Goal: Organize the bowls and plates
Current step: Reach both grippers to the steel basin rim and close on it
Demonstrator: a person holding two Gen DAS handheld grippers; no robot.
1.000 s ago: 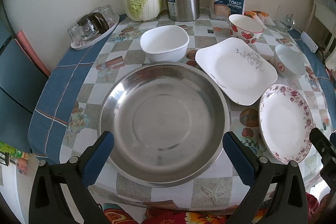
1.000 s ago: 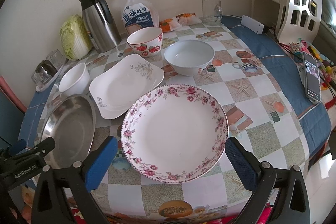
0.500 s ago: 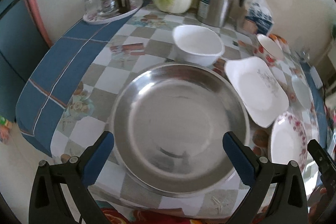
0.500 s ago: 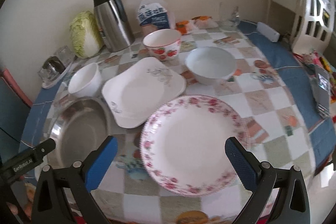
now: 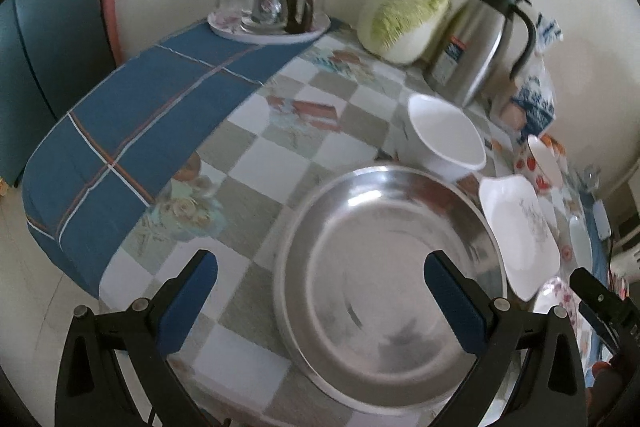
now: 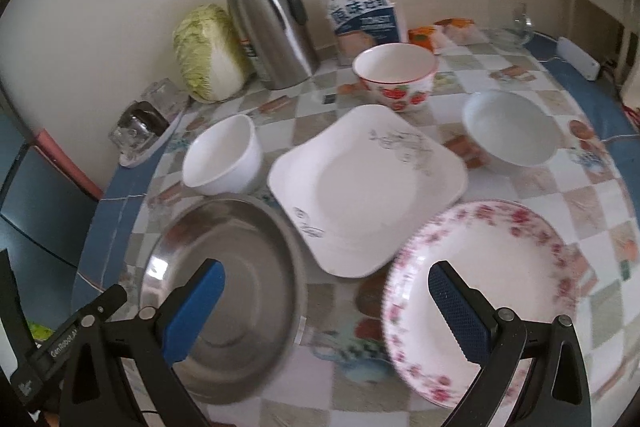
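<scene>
A large steel dish (image 5: 394, 287) sits at the table's near edge, also in the right wrist view (image 6: 224, 291). Behind it stands a white bowl (image 5: 446, 139) (image 6: 222, 157). A white square plate (image 6: 368, 187) (image 5: 520, 235) lies in the middle, and a rose-rimmed plate (image 6: 484, 299) lies at the near right. A strawberry bowl (image 6: 394, 75) and another white bowl (image 6: 510, 133) stand farther back. My left gripper (image 5: 320, 299) is open and empty over the steel dish's left rim. My right gripper (image 6: 326, 307) is open and empty above the gap between the steel dish and the rose plate.
A steel thermos (image 6: 268, 23), a cabbage (image 6: 210, 53), a bag of toast bread (image 6: 366, 15) and a tray of glass cups (image 5: 268, 11) stand along the wall. A glass (image 6: 520, 23) and a white power strip (image 6: 578, 57) sit at the far right. A blue cloth (image 5: 132, 131) hangs over the left edge.
Both grippers have swung to the left. The left view now shows more of the table's left edge. The rose plate has shifted right between the right fingers. Nothing was grasped.
</scene>
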